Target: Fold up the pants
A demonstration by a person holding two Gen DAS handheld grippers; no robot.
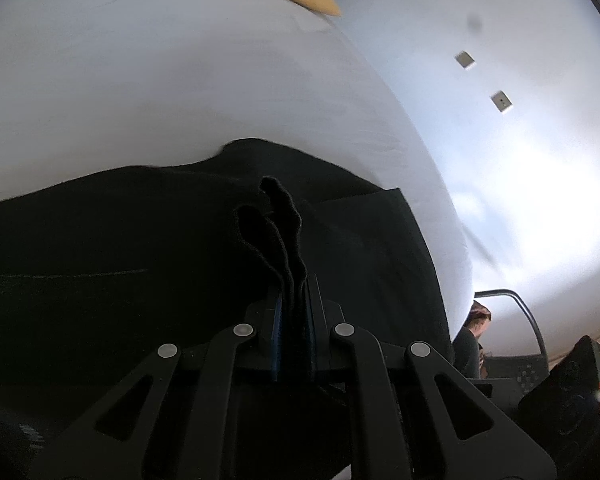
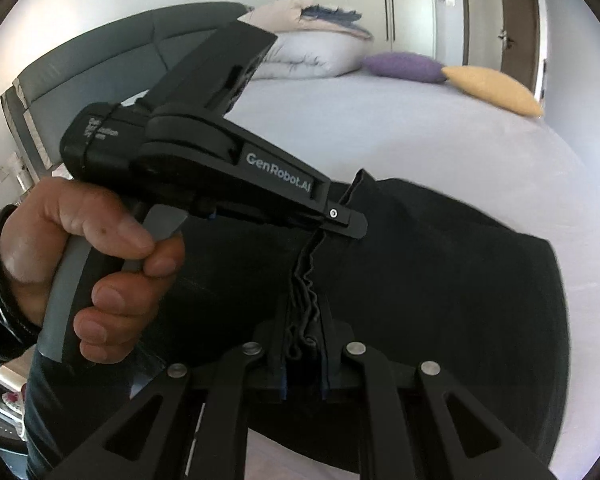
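- Black pants (image 2: 440,280), soft matte fabric, lie spread on a smooth white bed sheet (image 2: 380,140).
- Left gripper (image 1: 294,316): matte black plastic, blue pads, pressed together on a bunched, wavy fold of the pants edge.
- Right gripper (image 2: 304,352): same build, pinching a crumpled, rippled edge of the pants.
- In the right wrist view, a bare hand (image 2: 80,260) wraps the left gripper's grey handle.
- Yellow pillow (image 2: 496,88), purple pillow (image 2: 404,66), puffy white duvet (image 2: 312,52) at the far end.
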